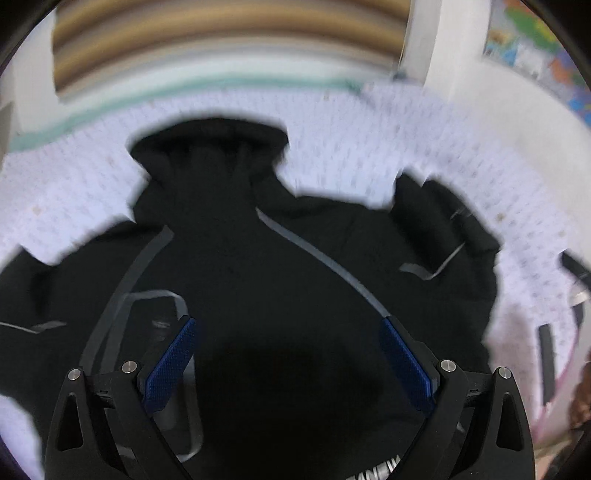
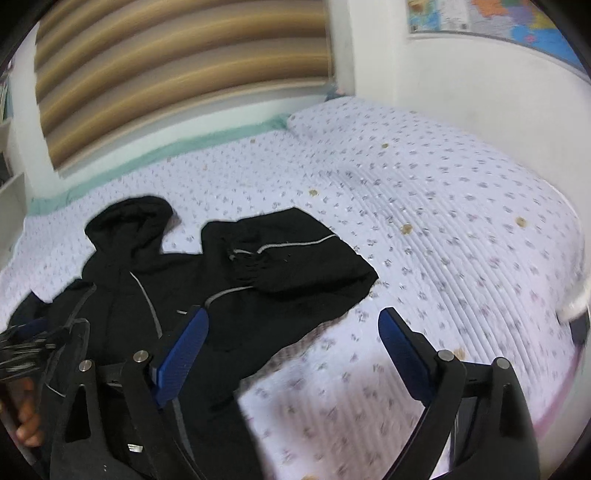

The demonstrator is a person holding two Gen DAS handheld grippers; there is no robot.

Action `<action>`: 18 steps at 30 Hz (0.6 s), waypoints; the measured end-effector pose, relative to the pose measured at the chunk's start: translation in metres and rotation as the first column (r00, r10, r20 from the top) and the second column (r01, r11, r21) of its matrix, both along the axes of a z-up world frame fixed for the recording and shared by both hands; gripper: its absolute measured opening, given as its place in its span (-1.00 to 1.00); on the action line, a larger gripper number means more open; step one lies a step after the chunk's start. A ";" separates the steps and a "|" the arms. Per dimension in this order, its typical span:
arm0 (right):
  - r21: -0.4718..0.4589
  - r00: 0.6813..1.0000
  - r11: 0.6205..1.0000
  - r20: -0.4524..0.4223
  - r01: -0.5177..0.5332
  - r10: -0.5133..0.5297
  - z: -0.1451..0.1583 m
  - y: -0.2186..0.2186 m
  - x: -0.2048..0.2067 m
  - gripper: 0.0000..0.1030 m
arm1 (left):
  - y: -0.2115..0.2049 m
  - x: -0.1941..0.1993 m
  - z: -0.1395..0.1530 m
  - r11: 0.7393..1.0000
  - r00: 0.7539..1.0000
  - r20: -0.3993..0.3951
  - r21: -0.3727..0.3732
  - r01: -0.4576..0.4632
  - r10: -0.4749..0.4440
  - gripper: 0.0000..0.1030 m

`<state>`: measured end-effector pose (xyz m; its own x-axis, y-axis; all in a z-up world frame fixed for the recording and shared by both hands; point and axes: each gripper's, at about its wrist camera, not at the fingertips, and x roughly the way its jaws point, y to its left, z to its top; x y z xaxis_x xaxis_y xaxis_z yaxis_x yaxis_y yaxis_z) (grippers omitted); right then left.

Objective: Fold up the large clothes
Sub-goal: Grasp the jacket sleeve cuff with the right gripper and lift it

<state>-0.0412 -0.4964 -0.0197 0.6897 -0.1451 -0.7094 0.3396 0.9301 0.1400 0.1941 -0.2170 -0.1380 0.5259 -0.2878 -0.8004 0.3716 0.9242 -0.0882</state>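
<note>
A black hooded jacket [image 1: 266,258] with grey piping lies spread on the bed, hood at the far end. My left gripper [image 1: 288,325] is open and empty, hovering over the jacket's chest. In the right wrist view the jacket [image 2: 236,273] lies at the left, with its right sleeve [image 2: 303,251] folded across near the shoulder. My right gripper [image 2: 293,317] is open and empty, above the jacket's right edge and the bedspread. The other gripper [image 2: 33,343] and a hand show at the left edge.
The bed is covered by a white bedspread with small grey flowers [image 2: 424,221]. A striped wooden headboard [image 2: 184,74] and white walls stand behind. A map poster [image 2: 498,18] hangs at the upper right. The bedspread also shows around the jacket [image 1: 369,129].
</note>
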 end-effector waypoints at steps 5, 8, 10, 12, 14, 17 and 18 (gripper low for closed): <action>-0.069 0.993 0.993 -0.064 -0.100 0.096 -0.037 0.000 0.038 0.79 | -0.022 0.022 -0.085 0.995 0.999 -0.041 0.090 -0.031 0.035 0.91; -0.108 0.987 0.985 -0.111 -0.131 0.119 -0.060 0.004 0.061 0.78 | -0.026 0.015 -0.084 0.994 1.000 0.004 0.102 -0.029 0.029 0.92; -0.130 0.982 0.981 -0.142 -0.147 0.128 -0.078 0.005 0.081 0.77 | -0.024 0.012 -0.085 0.996 0.999 0.021 0.085 -0.029 0.027 0.94; -0.202 0.977 0.969 -0.187 -0.142 0.104 -0.100 0.010 0.106 0.74 | -0.024 0.008 -0.085 0.996 0.999 0.039 0.088 -0.029 0.026 0.95; -0.264 0.974 0.954 -0.212 -0.139 0.084 -0.115 0.013 0.126 0.68 | -0.023 0.004 -0.085 0.995 0.998 0.055 0.093 -0.029 0.024 0.95; -0.282 0.977 0.947 -0.187 -0.152 0.101 -0.124 0.016 0.145 0.20 | -0.020 0.001 -0.085 0.996 0.998 0.062 0.089 -0.028 0.022 0.96; -0.276 0.977 0.948 -0.182 -0.155 0.107 -0.125 0.016 0.150 0.05 | -0.020 0.000 -0.085 0.996 0.998 0.063 0.088 -0.027 0.022 0.96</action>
<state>0.1093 -0.4807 -0.1447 0.5951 -0.2756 -0.7549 0.2076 0.9602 -0.1869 0.1939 -0.2366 -0.2235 0.5813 -0.2033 -0.7879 0.3508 0.9363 0.0173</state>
